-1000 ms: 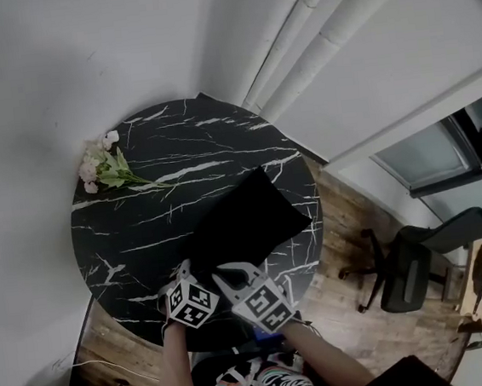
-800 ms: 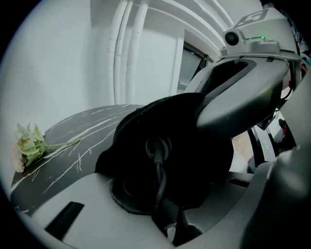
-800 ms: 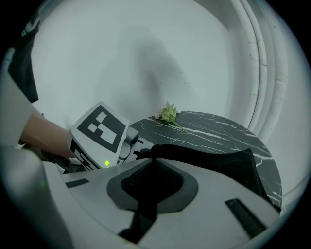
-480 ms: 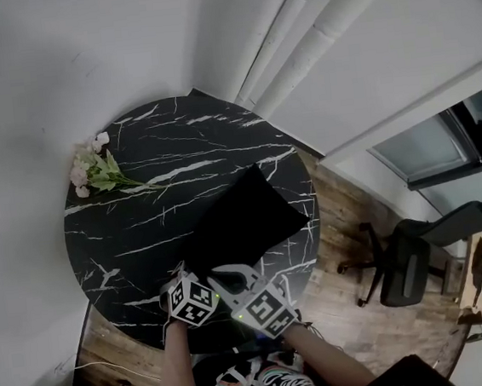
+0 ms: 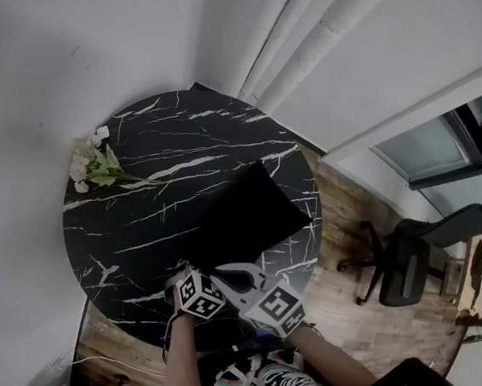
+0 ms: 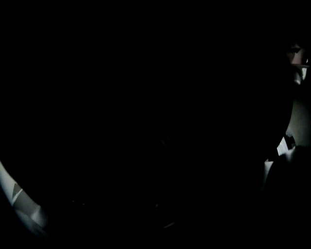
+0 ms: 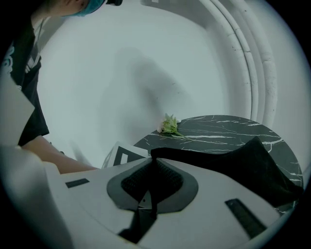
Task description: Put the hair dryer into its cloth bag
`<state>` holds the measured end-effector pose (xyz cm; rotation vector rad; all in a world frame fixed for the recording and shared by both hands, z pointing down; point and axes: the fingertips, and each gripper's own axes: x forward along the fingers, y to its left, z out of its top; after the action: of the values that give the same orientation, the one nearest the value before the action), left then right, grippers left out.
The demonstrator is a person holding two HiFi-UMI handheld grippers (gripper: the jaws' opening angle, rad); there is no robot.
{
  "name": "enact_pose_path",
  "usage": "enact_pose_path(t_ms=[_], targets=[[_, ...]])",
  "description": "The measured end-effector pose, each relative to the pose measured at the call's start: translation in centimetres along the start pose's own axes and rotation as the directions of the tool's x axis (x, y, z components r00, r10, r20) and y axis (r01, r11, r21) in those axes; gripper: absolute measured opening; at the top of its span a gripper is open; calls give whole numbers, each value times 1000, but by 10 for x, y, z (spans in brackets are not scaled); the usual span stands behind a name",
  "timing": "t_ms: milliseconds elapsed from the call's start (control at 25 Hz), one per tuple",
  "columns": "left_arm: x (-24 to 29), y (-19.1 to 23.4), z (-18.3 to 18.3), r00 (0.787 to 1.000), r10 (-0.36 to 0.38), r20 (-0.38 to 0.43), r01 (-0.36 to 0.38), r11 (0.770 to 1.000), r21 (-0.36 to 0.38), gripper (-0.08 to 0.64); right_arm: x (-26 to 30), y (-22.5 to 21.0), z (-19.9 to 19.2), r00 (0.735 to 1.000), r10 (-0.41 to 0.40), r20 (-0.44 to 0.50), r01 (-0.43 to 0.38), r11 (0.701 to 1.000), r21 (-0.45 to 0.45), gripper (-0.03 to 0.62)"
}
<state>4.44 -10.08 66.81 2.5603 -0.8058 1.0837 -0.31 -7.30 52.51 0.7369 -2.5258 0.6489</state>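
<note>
Pinching the raised near hem of the black cloth bag (image 5: 245,217) in the right hand-held gripper (image 7: 153,165), pressed together on the fabric. Holding the left hand-held gripper (image 5: 184,278) just beside the right one, at the same near end of the bag. Cannot tell whether spread or pressed together there, given an almost wholly dark left gripper view. Stretching away from both hand-held grippers, lying flat on the round black marbled desk (image 5: 142,232) and reaching toward its far right rim. Well beyond the left hand-held gripper, at the far left rim: a small bunch of pale flowers (image 5: 92,165) with green leaves. Off to the right of the right hand-held gripper, down on the wooden floor (image 5: 347,305): a dark office chair (image 5: 411,264).
</note>
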Motion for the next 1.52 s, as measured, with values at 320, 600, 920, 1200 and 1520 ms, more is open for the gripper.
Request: enact_pose_path(t_ms=[320, 600, 920, 1200, 1520], targets=[[8, 3, -7, 999, 27, -30, -27, 1000, -1, 81, -3, -4, -2, 1000, 9, -6, -9, 1000, -3, 28], [-12, 1, 20, 990, -16, 138, 28, 996, -83, 208, 3, -18, -12, 999, -37, -37, 37, 999, -19, 28], [-25, -19, 14, 981, -109, 161, 124, 988, -87, 327, 5, -14, -23, 996, -58, -72, 57, 998, -10, 29], [-53, -22, -14, 984, -70, 161, 92, 987, -130, 339, -7, -15, -25, 994, -99, -41, 100, 995, 15, 60], [-106, -19, -32, 974, 36, 225, 14, 976, -216, 337, -29, 3, -27, 989, -151, 5, 151, 988, 27, 117]])
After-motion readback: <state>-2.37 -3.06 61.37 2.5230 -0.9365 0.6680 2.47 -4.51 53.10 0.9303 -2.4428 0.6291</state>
